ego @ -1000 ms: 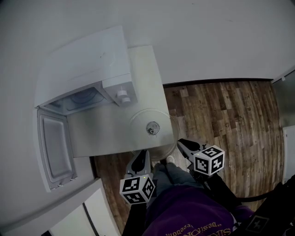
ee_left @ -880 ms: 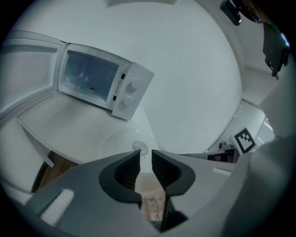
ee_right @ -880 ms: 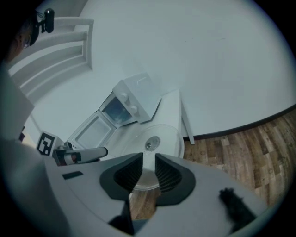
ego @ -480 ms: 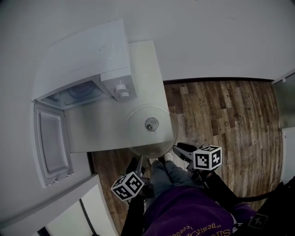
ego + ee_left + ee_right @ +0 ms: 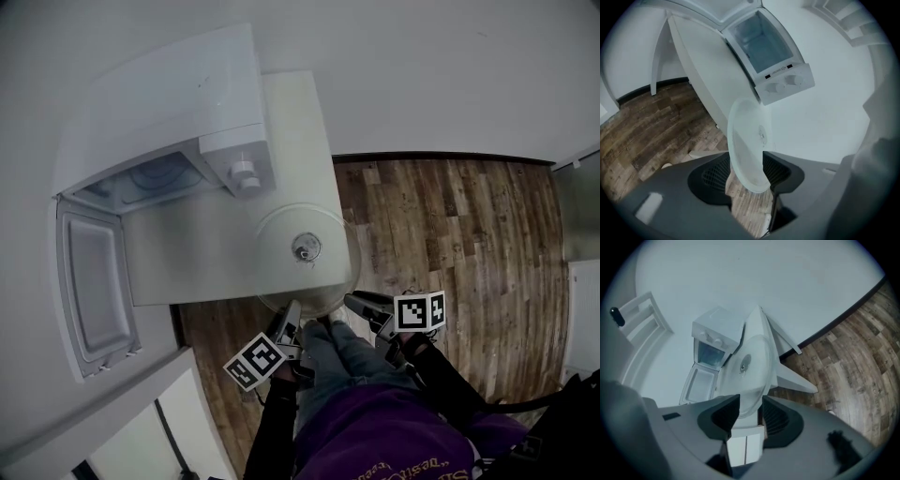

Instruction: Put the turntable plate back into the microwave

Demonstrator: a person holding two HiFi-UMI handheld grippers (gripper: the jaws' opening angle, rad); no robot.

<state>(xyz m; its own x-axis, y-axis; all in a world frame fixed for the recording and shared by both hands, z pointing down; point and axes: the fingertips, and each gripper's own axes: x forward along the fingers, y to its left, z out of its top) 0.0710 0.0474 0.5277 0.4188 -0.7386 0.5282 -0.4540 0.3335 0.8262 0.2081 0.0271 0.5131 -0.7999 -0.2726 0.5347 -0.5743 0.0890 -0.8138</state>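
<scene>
The left gripper stands at its widest and the right gripper is fairly wide. The jaws of both have just been opening. Each has the near rim of the turntable plate between its jaws, one jaw to either face of the glass. The pads do not appear to press on it, so neither gripper holds anything.

The plate lies flat on the near right corner of the white bench. Its near rim hangs over the near edge towards the person, and its right rim reaches past the right edge above the wooden floor. The microwave sits at the far left of the bench. Its door is swung open towards the near left, and its cavity is bare.

The plate looks like clear, thick glass, so it is probably stiff, fairly heavy for its size, smooth enough to slide between the pads, and likely to chip or shatter if dropped. The overhanging rim is the natural place to hold it, as the jaws can close above and below it there without scraping the bench. Two grips set well apart along that rim should keep it from tipping. It is best carried level, since a tilt would let it slip.
</scene>
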